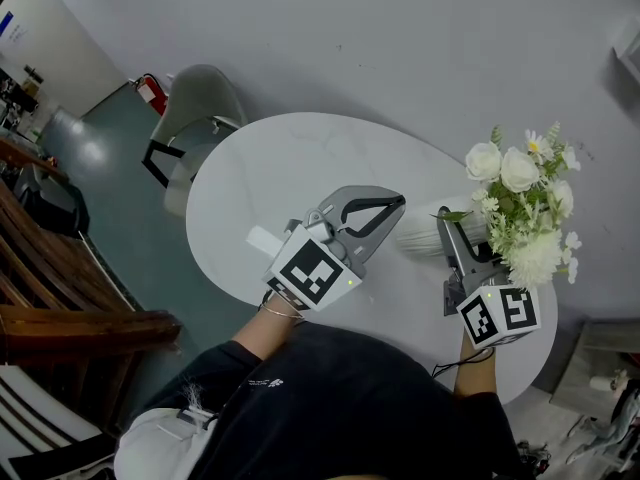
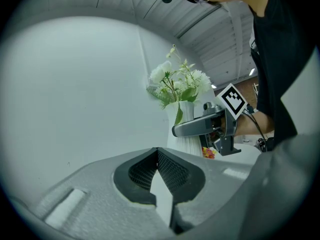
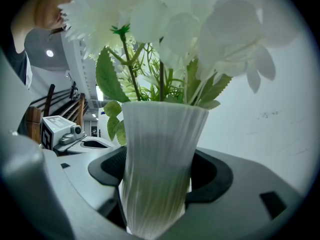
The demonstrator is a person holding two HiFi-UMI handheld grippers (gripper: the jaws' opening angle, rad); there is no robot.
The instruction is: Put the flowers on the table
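- Flowers (image 1: 520, 203) stand in a ribbed white vase (image 3: 157, 169), which the right gripper (image 1: 452, 230) holds over the near right part of the tabletop (image 1: 290, 158).
- The right fingers (image 3: 210, 176) pinch the vase low on its body, one on each side. The blooms rise well above them and the foot drops below them, out of sight in the right gripper view.
- No view shows clearly whether the foot rests on the tabletop or hangs just above it. The task therefore looks close to finished but not done.
- What seems left is to make sure the vase stands upright on the surface, then spread the fingers and draw them back without tipping it.
- The right gripper reaches forward from the person's right side with its marker cube nearest the body.
- The left gripper (image 1: 390, 206) hovers over the middle of the tabletop, angled toward the vase. Its fingers (image 2: 135, 171) are pressed together at the tips with nothing between them.
- The vase is ahead of the left fingers and to their right, well apart from them.
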